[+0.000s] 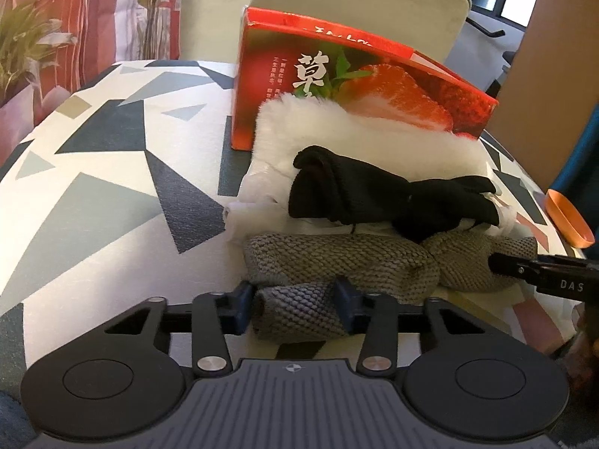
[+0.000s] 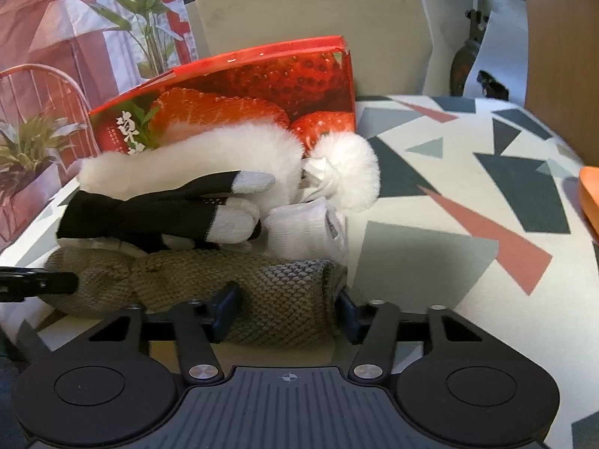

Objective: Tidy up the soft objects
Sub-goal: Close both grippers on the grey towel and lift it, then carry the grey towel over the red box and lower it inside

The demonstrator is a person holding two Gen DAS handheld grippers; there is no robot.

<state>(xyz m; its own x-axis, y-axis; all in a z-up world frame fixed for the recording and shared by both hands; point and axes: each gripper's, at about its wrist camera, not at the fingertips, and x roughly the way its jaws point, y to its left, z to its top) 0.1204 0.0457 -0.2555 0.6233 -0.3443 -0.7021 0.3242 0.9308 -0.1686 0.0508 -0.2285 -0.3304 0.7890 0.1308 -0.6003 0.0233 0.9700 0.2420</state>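
**Desk:** What are the claws doing?

**Photographer:** At lower centre of the left view, the left gripper (image 1: 295,308) is clenched on one end of a rolled grey-brown knit cloth (image 1: 337,262). In the right view the right gripper (image 2: 286,312) straddles the other end, its pads at the roll's flanks; a firm clamp looks likely but can't be confirmed.

**Desk:** And beyond them?

**Photographer:** The roll lies on the patterned tablecloth (image 1: 112,187). Just behind it sit black gloves (image 2: 157,213), a white rolled sock (image 2: 307,232) and white fluffy earmuffs (image 2: 232,157), all before the red strawberry box (image 2: 243,86).

**Desk:** How to do this well?

**Photographer:** Probably keep both ends level and squeeze evenly, so the roll doesn't uncoil or sag.

**Desk:** Anything unclear?

**Photographer:** The box's interior is hidden, the orange dish (image 1: 569,220) is cut off at right, and what lies under the gloves is unreadable.
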